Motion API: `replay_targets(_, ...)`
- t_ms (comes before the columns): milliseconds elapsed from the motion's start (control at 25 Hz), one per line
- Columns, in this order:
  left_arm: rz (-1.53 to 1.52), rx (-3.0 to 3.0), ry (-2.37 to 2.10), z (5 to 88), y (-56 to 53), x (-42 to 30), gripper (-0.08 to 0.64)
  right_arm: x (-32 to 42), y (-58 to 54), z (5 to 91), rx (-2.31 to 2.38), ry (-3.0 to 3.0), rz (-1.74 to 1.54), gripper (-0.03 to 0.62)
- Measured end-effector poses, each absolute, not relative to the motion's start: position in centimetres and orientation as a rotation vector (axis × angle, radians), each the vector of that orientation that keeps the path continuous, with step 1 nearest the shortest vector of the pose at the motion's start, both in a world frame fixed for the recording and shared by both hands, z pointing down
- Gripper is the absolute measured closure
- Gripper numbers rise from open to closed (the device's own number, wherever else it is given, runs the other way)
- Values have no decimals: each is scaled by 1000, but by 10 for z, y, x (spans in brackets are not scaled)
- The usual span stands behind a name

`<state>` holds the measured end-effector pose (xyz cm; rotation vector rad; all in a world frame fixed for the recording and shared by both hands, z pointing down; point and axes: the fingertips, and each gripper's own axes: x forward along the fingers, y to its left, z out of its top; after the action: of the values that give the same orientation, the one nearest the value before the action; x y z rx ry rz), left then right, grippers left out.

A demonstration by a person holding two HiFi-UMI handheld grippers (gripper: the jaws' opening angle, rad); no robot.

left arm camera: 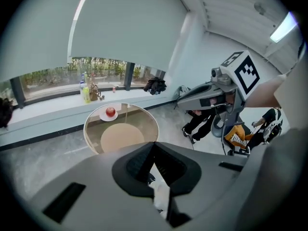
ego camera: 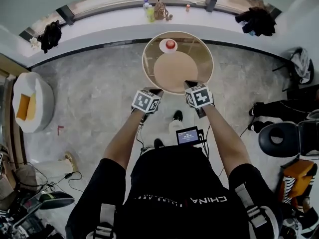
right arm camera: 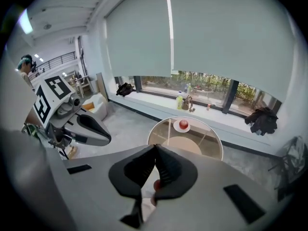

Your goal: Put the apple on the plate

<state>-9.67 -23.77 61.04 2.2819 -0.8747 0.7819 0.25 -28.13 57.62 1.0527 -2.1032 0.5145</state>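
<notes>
- Looks steeply down on a round glass counter [ego camera: 149, 76] set close to a long white window ledge [ego camera: 109, 24].
- Shows a red apple [ego camera: 170, 44] already sitting on a small white plate [ego camera: 163, 48]. Places both at the far side of the counter, near the ledge.
- Finds the left claw [left arm camera: 154, 144] clenched, tips pressed together, nothing gripped; only floor and a shoe glimpsed behind the pads.
- Finds the right claw [right arm camera: 155, 147] clenched the same way, tip to tip and empty.
- Sets the two claws side by side at the near rim of the counter, the right tip just over the glass. Both pointed toward the plate and tilted downward, yet well apart from apple and plate.
- No contact between either claw and the apple or the plate.
- Judged from this layout: placing looks complete, with the apple upright and centred on the plate and free of any grip.
- Seemingly nothing left to carry. At most, drawing the claws clear of the counter without bumping the glass.
</notes>
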Motion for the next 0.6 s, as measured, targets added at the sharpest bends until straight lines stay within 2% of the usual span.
replay_targets(200,726,2264,-921,614,-186,-116,543,-1,-217,570,1064,-2072,487,563)
replay_targets(480,688,2350,-1026,599,-164,-116,543,8,-183,561,1101,-2056,426,563)
replay_targets(600,569,2344,-1022,593,-162,-108,543,17,-175,559,1132,-2057,434,563)
